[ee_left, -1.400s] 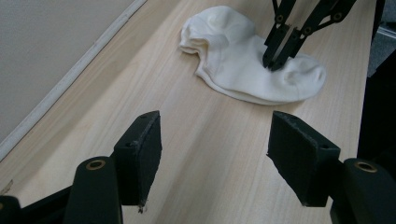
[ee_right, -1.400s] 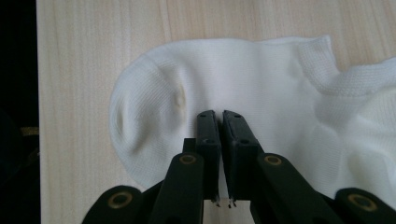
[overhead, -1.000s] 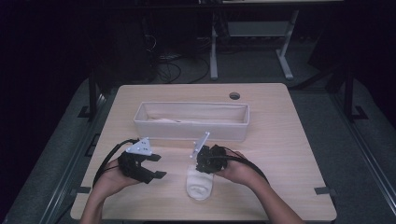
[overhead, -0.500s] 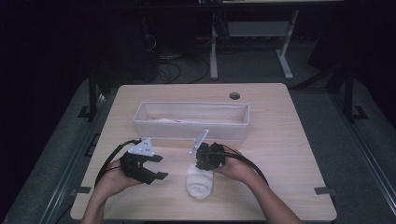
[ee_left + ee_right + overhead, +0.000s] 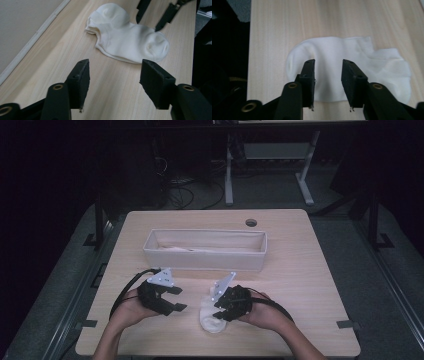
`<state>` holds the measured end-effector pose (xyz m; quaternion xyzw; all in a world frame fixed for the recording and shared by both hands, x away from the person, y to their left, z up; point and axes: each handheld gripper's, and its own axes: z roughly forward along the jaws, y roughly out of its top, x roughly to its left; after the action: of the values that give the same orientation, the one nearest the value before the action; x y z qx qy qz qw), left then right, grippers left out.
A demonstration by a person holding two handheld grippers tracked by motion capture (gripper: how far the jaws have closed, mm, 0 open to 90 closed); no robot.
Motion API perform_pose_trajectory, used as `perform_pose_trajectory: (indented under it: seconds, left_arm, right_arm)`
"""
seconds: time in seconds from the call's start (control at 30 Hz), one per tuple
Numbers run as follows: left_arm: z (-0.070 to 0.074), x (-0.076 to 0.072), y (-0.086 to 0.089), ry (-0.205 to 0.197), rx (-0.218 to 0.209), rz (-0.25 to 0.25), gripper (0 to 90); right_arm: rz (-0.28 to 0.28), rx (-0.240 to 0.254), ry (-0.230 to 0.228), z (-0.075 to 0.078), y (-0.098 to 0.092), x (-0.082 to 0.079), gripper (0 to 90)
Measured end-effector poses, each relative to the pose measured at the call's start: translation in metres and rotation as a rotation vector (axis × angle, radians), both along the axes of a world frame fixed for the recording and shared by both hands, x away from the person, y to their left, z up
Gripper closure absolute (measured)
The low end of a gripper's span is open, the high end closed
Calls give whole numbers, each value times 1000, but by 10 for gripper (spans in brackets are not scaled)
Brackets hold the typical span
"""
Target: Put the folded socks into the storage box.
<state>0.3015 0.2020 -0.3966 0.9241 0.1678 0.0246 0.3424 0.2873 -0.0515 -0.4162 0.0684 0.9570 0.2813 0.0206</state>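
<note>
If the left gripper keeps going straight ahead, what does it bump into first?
Probably the sock. The left gripper points along the bare table at it, jaws open with nothing between them; how far off the sock is, I can't tell.

We take this for a lab or test room. A plain wooden table (image 5: 300, 270) with a cable hole (image 5: 251, 222) stands alone on grey carpet (image 5: 350, 240) in a darkened room. Behind it, loose cables (image 5: 177, 195) lie on the floor beside the metal legs of a desk (image 5: 229, 175).
</note>
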Motion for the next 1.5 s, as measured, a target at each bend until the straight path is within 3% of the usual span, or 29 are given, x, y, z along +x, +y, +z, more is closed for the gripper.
perform_pose_trajectory:
  seconds: [0.3, 0.43, 0.63, 1.17, 1.5]
  left_arm:
    - [-12, 9, -15, 14, 9, -18, 524]
    - [-15, 14, -22, 44, -10, -14, 570]
    - [-20, 18, -34, 47, 1, -42, 615]
    - [-29, 23, -51, 73, 28, -78, 667]
    - [-27, 22, -56, 64, 45, -91, 667]
  right_arm:
    - [74, 4, 0, 0, 4, -20, 550]
    - [82, -2, -14, -2, 5, -27, 551]
    - [83, -12, -20, -10, 3, -34, 573]
    - [115, -68, -35, -27, 10, -35, 585]
    - [109, -57, -46, -31, 8, -37, 641]
